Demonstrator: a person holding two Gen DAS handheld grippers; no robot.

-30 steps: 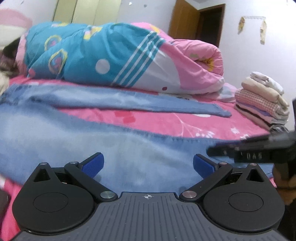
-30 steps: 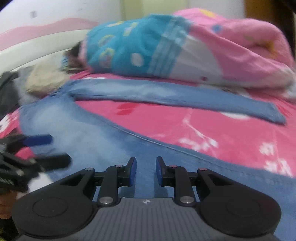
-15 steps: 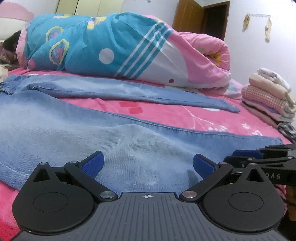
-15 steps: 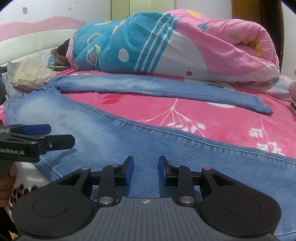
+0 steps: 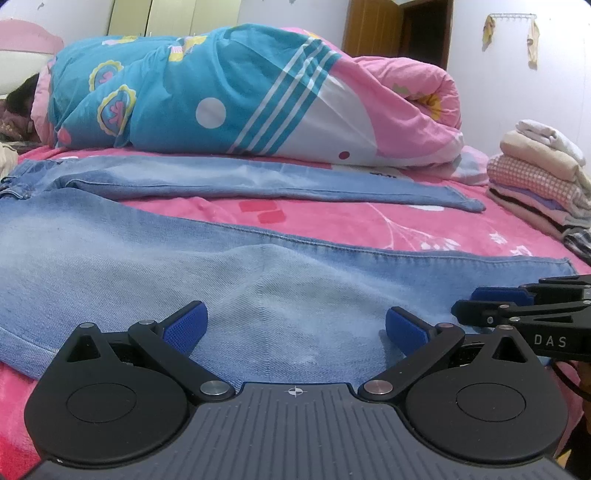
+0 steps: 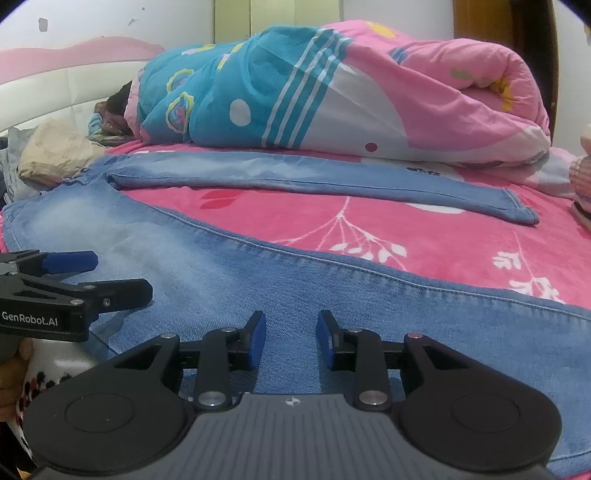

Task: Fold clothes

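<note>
- Your left gripper [image 5: 293, 325] hangs wide open over the near leg of the jeans [image 5: 155, 254] — nothing held.
- Your right gripper [image 6: 290, 338] stands part-open, empty, just above that same leg.
- The far leg lies beside the rolled quilt [image 5: 258, 96] — bare pink bedsheet [image 6: 424, 236] between the legs; folded clothes [image 5: 543, 173] crowd the right edge.

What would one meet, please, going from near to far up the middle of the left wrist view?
Left gripper → near leg of the jeans → pink bedsheet → far leg of the jeans → rolled quilt → wall.
</note>
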